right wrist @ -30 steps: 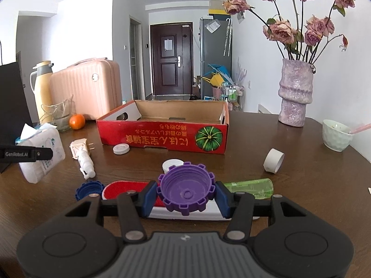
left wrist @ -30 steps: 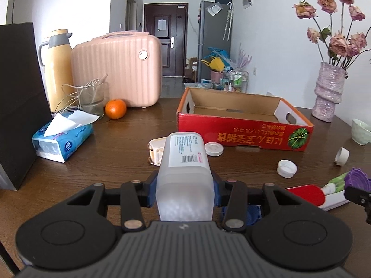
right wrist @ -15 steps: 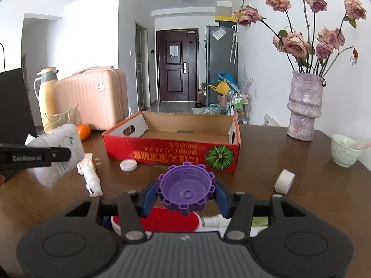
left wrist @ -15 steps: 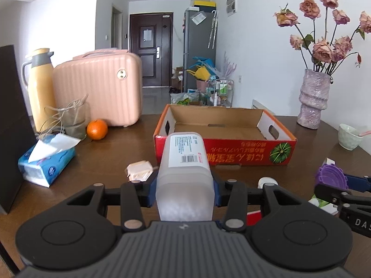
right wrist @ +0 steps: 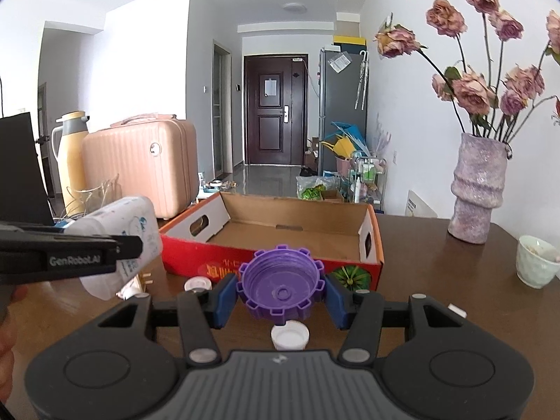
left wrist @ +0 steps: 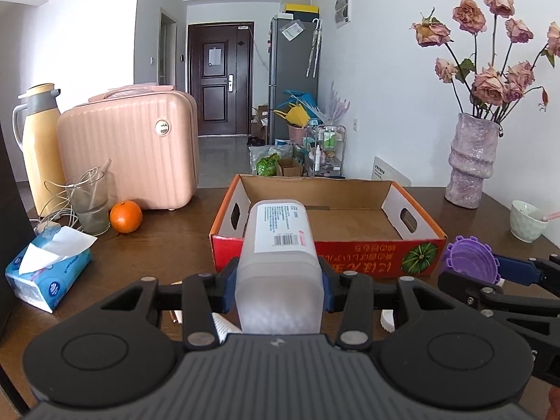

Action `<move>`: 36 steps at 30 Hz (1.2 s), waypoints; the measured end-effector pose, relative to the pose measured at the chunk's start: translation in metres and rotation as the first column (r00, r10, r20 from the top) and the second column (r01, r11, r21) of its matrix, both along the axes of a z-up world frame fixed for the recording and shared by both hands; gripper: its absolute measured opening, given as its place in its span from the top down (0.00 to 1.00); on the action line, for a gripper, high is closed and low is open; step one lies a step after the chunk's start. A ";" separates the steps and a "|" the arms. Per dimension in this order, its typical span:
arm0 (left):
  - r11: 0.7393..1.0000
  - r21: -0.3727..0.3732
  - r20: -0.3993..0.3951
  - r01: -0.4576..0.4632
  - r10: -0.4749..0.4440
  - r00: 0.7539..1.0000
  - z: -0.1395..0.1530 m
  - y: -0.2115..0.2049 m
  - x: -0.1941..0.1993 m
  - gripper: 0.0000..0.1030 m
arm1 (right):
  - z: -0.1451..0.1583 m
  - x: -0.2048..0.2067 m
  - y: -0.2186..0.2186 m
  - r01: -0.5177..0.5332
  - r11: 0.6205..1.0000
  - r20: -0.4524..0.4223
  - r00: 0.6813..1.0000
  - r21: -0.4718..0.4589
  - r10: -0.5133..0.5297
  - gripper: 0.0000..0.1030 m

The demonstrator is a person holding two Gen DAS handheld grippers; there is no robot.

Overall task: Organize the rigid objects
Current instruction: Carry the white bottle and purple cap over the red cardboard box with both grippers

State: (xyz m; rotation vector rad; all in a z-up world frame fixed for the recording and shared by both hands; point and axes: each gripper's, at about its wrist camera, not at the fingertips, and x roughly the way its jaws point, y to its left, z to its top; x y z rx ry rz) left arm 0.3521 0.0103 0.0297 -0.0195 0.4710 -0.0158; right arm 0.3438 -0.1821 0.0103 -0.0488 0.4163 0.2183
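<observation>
i'm taking the cardboard box [left wrist: 350,217] as my landmark. my left gripper [left wrist: 278,280] is clamping a frosted white bottle [left wrist: 280,245], its long axis pointing straight ahead at the box's near left corner, the far end overlapping the near wall in this view. my right gripper [right wrist: 280,295] is clenching a purple toothed lid [right wrist: 280,287] just short of the box's near right side, open face toward the camera. both loads are hanging above the table [right wrist: 437,255], in front of the box, whose bare floor is lying just ahead. i judge the left hand is nearer the opening, so the bottle should be going in first, lengthwise.
</observation>
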 end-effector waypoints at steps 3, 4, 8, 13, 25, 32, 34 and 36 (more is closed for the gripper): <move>1.000 -0.006 0.002 -0.006 0.006 1.000 0.002 -0.001 0.010 0.57 | 0.003 0.012 0.004 -0.005 1.000 0.006 1.000 0.000 0.005 0.49; 1.000 -0.008 0.003 -0.008 0.008 1.000 0.003 -0.001 0.013 0.57 | 0.004 0.016 0.005 -0.004 1.000 0.008 1.000 0.001 0.004 0.49; 1.000 -0.017 0.007 -0.017 0.017 1.000 0.003 -0.002 0.026 0.57 | 0.006 0.030 0.008 0.001 1.000 0.015 1.000 0.013 -0.001 0.49; 0.999 -0.027 -0.002 -0.046 0.046 0.999 0.002 0.000 0.045 0.57 | 0.007 0.052 0.011 0.017 1.000 0.003 1.000 0.010 -0.017 0.49; 0.996 -0.028 -0.018 -0.088 0.088 0.996 -0.001 0.003 0.085 0.57 | 0.006 0.101 0.015 0.047 0.999 -0.015 0.999 0.016 -0.046 0.49; 0.995 -0.022 -0.043 -0.095 0.094 0.995 -0.009 0.001 0.110 0.57 | 0.003 0.132 0.016 0.063 0.998 -0.034 0.997 0.026 -0.062 0.49; 0.995 -0.020 -0.044 -0.098 0.097 0.994 -0.009 0.001 0.117 0.57 | 0.001 0.140 0.016 0.065 0.998 -0.040 0.997 0.027 -0.064 0.49; 0.995 -0.020 -0.043 -0.102 0.101 0.994 -0.009 -0.001 0.123 0.57 | 0.000 0.147 0.017 0.068 0.997 -0.045 0.997 0.025 -0.067 0.49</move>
